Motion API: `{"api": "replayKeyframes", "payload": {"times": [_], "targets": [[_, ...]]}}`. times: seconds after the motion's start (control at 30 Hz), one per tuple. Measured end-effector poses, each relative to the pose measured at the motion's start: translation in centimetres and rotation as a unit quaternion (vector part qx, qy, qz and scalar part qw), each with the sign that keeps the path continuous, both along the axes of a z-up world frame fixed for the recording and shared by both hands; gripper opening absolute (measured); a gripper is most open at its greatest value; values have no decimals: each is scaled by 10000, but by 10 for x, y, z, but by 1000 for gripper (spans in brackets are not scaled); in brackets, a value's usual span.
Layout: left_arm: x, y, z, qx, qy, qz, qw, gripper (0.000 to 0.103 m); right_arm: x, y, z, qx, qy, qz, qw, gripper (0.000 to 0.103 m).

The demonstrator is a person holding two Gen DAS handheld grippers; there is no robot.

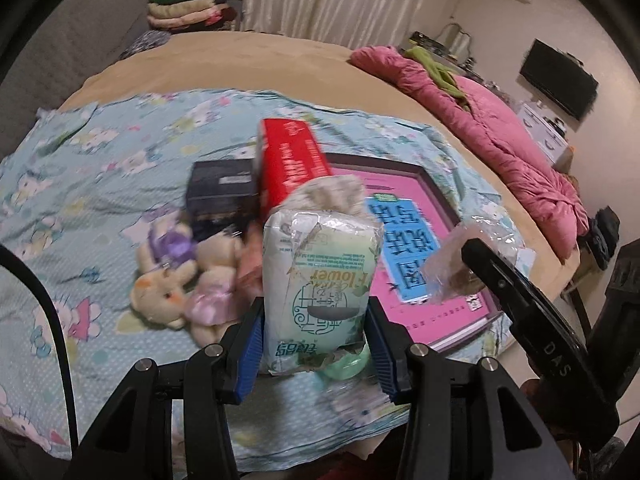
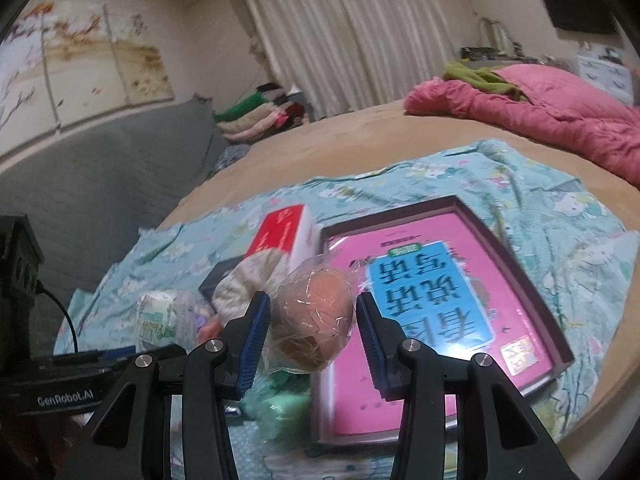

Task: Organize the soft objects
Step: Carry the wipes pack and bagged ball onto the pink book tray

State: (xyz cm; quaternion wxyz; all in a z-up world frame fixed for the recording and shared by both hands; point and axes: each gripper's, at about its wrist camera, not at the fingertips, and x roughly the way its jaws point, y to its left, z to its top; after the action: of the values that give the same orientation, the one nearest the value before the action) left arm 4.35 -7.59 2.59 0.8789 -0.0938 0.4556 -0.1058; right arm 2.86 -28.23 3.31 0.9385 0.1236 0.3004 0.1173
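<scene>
My left gripper is shut on a pale green tissue pack and holds it upright above the blue sheet. My right gripper is shut on a plastic-wrapped bread bun, lifted beside the pink box; the bun also shows in the left wrist view. Two plush toys lie on the sheet, left of the tissue pack. A grey-white soft cloth item sits behind the pack. A mint green soft item lies below the bun.
A pink shallow box with a blue label lies on the blue cartoon sheet. A red box and a dark box stand behind the toys. A pink quilt lies at the bed's far right; folded clothes lie at the back.
</scene>
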Motion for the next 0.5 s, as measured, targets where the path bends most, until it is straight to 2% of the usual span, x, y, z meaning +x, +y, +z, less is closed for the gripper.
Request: {"api": "replayKeyframes", "payload": {"times": [0.17, 0.5], "targets": [[8, -32, 3, 40, -16, -297, 9996, 48, 1, -25, 4, 61, -60, -431, 9990, 46], [33, -85, -6, 247, 161, -759, 9967, 48, 3, -65, 3, -252, 23, -1071, 9939, 46]]}}
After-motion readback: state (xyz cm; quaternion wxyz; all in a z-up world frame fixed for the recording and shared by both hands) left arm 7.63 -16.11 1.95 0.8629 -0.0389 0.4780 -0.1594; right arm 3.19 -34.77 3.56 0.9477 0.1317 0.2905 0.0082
